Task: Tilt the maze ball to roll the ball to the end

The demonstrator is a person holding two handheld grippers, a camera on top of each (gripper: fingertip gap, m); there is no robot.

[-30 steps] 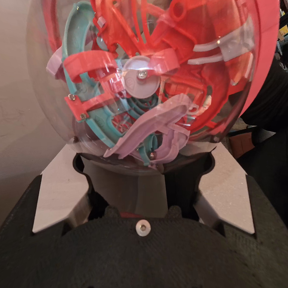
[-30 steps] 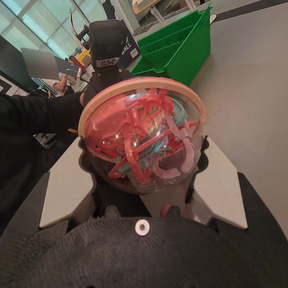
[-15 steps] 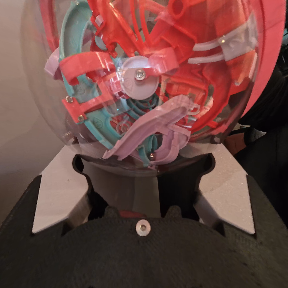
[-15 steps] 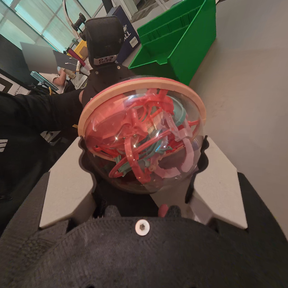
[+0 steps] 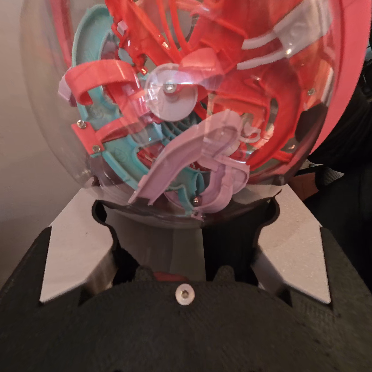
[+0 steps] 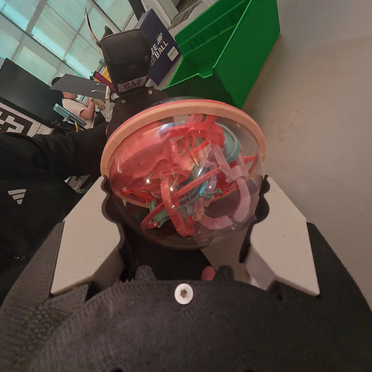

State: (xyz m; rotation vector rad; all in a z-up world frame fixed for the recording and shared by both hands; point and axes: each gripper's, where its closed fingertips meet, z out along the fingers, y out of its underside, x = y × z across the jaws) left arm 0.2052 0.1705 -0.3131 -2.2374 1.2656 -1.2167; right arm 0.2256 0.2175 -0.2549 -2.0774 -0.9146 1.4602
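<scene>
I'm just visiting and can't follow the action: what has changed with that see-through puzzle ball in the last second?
The maze ball has been tipped: in the right wrist view the green bin and the background swung markedly. In the left wrist view the sphere barely shifted. The small steel ball stayed at the bottom beside the lilac track. Left gripper and right gripper both keep cradling the sphere; nothing was released.

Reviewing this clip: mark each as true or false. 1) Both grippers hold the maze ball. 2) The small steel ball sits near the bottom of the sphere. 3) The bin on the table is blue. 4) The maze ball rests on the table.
1) True: left gripper and right gripper clamp the maze ball from opposite sides.
2) True: the steel ball sits low, by a lilac track.
3) False: the bin is green.
4) False: it is held above the table.
</scene>
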